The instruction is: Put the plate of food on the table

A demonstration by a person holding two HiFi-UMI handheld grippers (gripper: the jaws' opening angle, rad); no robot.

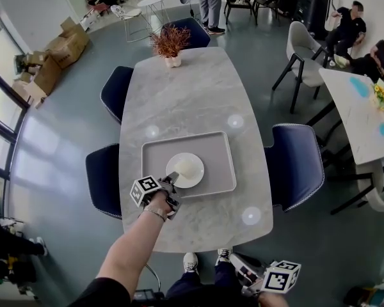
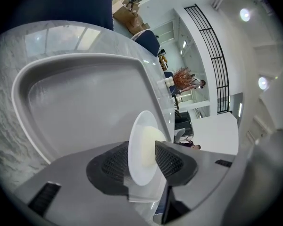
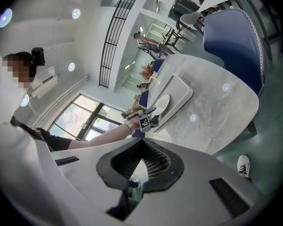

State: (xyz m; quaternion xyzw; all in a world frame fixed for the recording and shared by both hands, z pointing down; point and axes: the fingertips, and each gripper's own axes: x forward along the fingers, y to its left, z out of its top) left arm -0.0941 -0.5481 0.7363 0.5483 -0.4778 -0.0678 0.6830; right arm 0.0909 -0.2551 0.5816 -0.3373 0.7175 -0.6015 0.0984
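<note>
Two fingers of your left gripper [image 2: 141, 146] stand slack astride the rim of the plate [image 1: 196, 179], which sits on the tray [image 1: 217, 152] by the near edge of the counter [image 1: 192, 94]. Release seems in hand; next, back straight out without dragging the plate. Right gripper [image 3: 141, 144] is closed and empty.

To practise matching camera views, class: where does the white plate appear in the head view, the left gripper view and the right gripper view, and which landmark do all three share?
Head view: plate just below centre, on the tray.
Left gripper view: plate lower middle, seen edge-on between the fingers.
Right gripper view: plate small, just above centre.
Shared landmark: the grey tray under it.
</note>
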